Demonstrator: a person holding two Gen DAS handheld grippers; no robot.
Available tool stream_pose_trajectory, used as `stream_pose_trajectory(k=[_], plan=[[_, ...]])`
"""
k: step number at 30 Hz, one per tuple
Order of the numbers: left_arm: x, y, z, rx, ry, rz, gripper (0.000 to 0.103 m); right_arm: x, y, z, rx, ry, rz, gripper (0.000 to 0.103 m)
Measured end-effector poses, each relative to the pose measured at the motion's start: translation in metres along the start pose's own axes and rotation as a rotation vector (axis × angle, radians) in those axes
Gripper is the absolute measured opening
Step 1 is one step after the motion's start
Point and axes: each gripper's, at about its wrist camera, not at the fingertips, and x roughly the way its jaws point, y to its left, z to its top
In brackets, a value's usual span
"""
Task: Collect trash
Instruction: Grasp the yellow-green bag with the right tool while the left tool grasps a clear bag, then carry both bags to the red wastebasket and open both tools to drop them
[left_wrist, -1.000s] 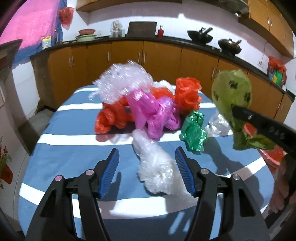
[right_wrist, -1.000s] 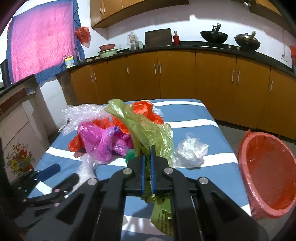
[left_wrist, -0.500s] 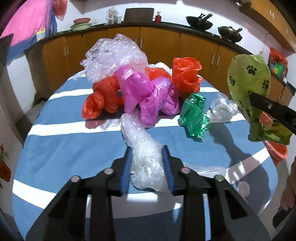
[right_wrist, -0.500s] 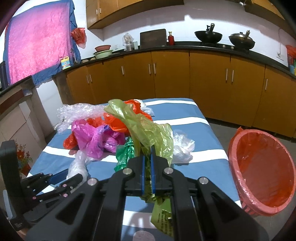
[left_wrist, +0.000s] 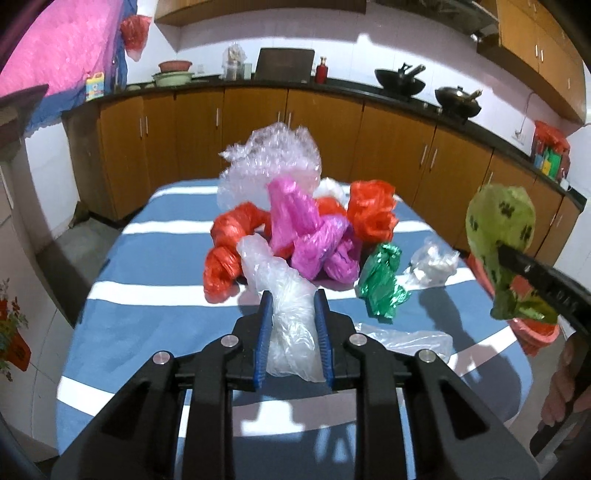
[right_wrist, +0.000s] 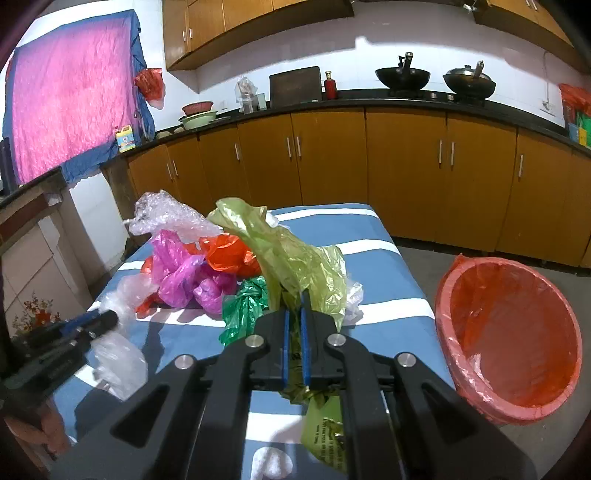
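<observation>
My left gripper (left_wrist: 293, 317) is shut on a clear plastic bag (left_wrist: 284, 291) and holds it above the blue striped table (left_wrist: 147, 321); the bag also shows in the right wrist view (right_wrist: 118, 358). My right gripper (right_wrist: 293, 325) is shut on a green paw-print bag (right_wrist: 295, 258), held up over the table's right side; this bag also shows in the left wrist view (left_wrist: 498, 229). A pile of red (left_wrist: 371, 210), magenta (left_wrist: 306, 236), dark green (left_wrist: 380, 284) bags and bubble wrap (left_wrist: 273, 158) lies mid-table. A red-lined bin (right_wrist: 509, 332) stands on the floor to the right.
A small white bag (left_wrist: 432, 262) and a flat clear sheet (left_wrist: 406, 339) lie on the table's right part. Wooden cabinets (right_wrist: 332, 162) with a dark counter run behind the table. A low shelf with flowers (right_wrist: 33, 314) stands at the left.
My left gripper closed on the clear bag and lifted it off the table. My right gripper, still holding the green bag, moved toward the bin side.
</observation>
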Motion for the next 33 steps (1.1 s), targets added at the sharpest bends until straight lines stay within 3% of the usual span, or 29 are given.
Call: stream_pose_trajectory(k=[8, 21, 33], plan=[[-0.026, 0.008, 0.004, -0.016, -0.048, 0.012, 0.023, -0.013, -0.001, -0.004, 0.009, -0.009, 0.008, 0.007], [-0.035, 0.019, 0.035, -0.038, -0.121, 0.075, 0.023, -0.036, -0.01, 0.006, 0.01, -0.056, -0.002, 0.007], [-0.035, 0.013, 0.042, -0.017, -0.129, 0.088, 0.023, -0.043, -0.018, 0.007, 0.024, -0.062, -0.019, 0.007]])
